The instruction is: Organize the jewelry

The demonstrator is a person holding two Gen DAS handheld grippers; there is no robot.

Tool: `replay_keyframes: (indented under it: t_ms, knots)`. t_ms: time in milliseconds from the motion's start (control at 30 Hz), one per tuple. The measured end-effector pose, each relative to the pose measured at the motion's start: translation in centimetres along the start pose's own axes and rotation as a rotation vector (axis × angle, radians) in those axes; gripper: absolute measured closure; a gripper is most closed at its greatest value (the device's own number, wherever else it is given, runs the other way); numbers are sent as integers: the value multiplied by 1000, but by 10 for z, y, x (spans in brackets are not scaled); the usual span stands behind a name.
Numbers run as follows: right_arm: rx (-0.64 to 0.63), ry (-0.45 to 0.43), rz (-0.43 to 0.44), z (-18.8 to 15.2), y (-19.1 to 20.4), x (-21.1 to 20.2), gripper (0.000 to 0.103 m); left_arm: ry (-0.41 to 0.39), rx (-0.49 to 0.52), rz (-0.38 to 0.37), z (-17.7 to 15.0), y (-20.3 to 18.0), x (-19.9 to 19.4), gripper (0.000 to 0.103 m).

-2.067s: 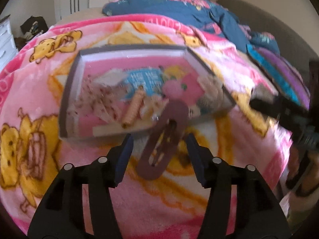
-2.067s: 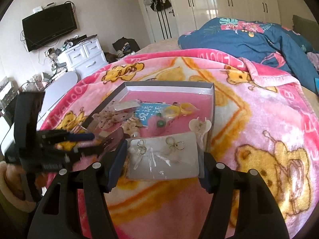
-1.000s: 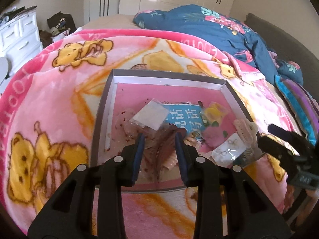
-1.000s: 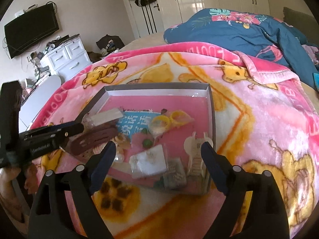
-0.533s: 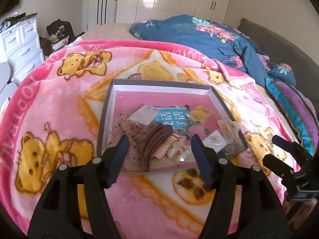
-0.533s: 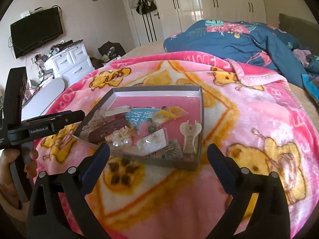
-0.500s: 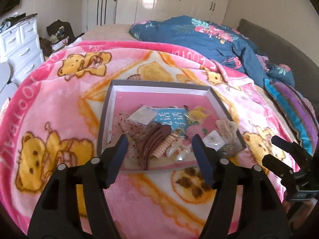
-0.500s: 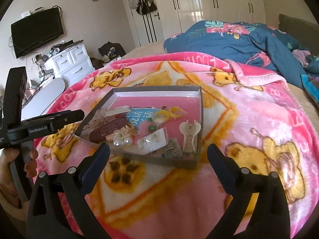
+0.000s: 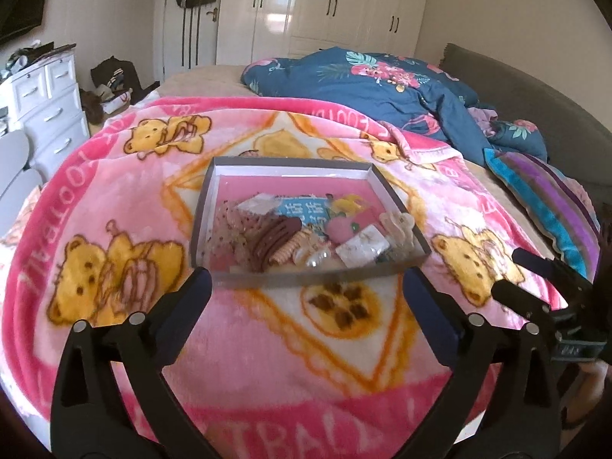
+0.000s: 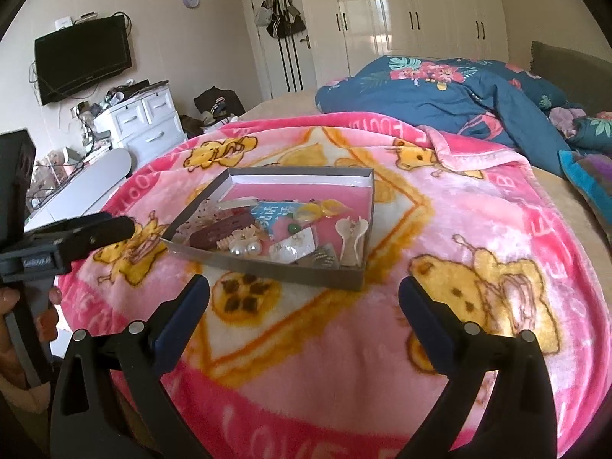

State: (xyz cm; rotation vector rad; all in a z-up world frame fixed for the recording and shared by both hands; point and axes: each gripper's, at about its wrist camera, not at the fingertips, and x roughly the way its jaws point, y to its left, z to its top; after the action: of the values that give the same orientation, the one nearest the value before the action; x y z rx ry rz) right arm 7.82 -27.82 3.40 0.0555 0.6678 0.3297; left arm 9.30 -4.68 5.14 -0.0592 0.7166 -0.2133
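The left hand-held gripper stands wide open and holds nothing, and the right hand-held gripper is also wide open and empty; both hover over the pink blanket on the bed, near its front edge. Straight ahead of both lies the one grey tray, its long near wall across the line of the fingers, and the jewelry is inside it. I judge the left one slightly nearer to the brown hair clip, whose long axis points diagonally away, while the right one is nearer to the white claw clip at the tray's right wall. I count one brown clip, one white claw clip, one small clear bag and two pearls; the other pieces are too small to count.
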Motion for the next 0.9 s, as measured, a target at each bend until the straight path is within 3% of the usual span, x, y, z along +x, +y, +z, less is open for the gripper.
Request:
replay_keyframes:
  t_ms: [300,567,900]
  knots:
    - [24,-5,10,-19,3,-13,4,1,-28,59,-39,-1,-15,9]
    - [57,7,-21,-42,2,-11,4,37,-47,65,-80,0,-12,9]
    - [52,18,-30,-63,17,2,4,39,-52,74,-97,1,-3,9]
